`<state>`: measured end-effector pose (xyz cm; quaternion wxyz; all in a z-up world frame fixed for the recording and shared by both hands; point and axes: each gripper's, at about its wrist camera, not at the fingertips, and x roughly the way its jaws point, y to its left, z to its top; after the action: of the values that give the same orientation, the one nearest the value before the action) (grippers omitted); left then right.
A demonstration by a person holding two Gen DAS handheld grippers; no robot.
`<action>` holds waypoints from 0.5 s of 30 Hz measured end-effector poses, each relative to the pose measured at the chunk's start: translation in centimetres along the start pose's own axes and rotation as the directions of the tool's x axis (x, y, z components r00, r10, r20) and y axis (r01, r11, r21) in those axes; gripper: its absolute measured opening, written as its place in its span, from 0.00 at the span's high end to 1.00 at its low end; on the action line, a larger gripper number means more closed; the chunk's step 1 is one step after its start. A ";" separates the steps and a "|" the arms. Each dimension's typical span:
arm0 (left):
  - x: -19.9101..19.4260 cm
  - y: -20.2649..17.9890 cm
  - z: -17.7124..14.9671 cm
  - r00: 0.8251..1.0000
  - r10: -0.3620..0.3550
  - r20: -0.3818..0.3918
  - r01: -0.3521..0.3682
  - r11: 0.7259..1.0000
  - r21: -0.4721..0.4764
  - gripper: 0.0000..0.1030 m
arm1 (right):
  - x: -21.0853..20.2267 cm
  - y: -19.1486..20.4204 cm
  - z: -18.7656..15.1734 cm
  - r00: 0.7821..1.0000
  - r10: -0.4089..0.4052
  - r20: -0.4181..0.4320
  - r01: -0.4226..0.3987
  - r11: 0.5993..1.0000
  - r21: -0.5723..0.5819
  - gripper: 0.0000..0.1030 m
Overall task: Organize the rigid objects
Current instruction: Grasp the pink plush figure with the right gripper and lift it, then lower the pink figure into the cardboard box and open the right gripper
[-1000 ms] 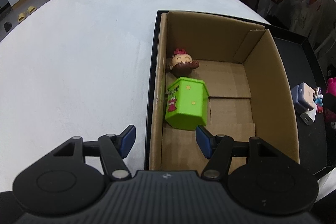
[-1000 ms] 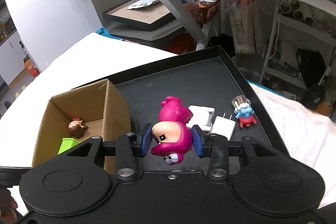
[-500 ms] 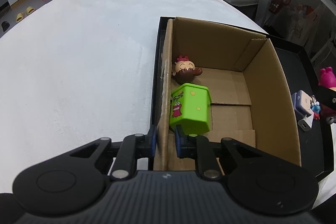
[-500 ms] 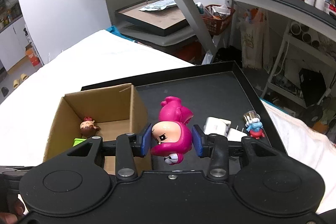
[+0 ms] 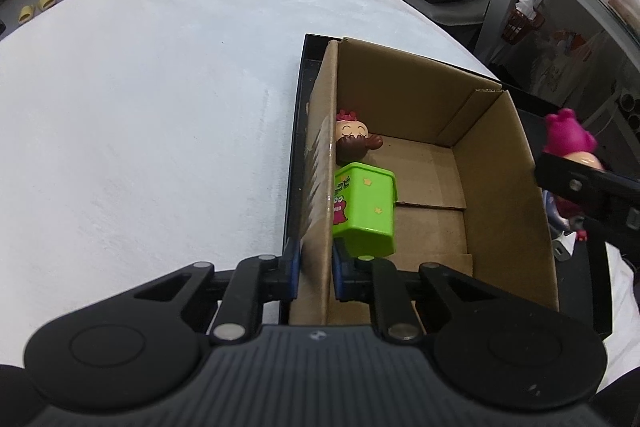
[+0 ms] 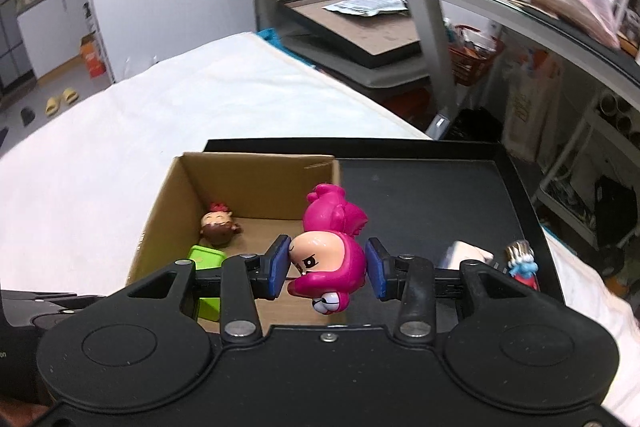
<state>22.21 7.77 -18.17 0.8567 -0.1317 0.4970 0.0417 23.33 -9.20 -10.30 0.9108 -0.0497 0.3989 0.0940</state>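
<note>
An open cardboard box (image 5: 500, 187) stands in a black tray (image 6: 420, 183) on the white table. Inside lie a green toy bin (image 5: 366, 211) and a small brown-haired figure (image 5: 354, 137). My left gripper (image 5: 316, 267) is shut on the box's left wall (image 5: 320, 163). My right gripper (image 6: 326, 267) is shut on a pink figure (image 6: 332, 247) and holds it above the box's right wall; the figure also shows at the right of the left wrist view (image 5: 568, 139).
A white charger (image 6: 466, 253) and a small blue-and-red figure (image 6: 522, 265) lie in the tray right of the box. The white table (image 5: 140, 107) spreads to the left. A chair, shelves and a desk stand beyond.
My left gripper closed on the box's left wall. My right gripper carried the pink figure up and left, from over the tray to above the box's right wall.
</note>
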 end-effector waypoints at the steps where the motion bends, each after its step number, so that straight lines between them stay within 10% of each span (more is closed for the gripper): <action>1: -0.1 0.1 0.0 1.000 -0.005 0.001 0.005 1.000 0.001 0.85 | 0.1 0.4 0.1 1.000 0.001 -0.002 -0.001 1.000 -0.010 0.61; 15: 0.0 1.4 0.2 0.999 -0.052 -0.005 0.052 0.999 -0.018 0.85 | 2.0 5.5 2.7 1.000 0.018 -0.003 -0.018 0.989 -0.145 0.60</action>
<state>22.08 9.18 -18.38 0.8548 -0.1522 0.4956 0.0235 25.45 -3.12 -10.05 0.9037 -0.1121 0.3920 0.1310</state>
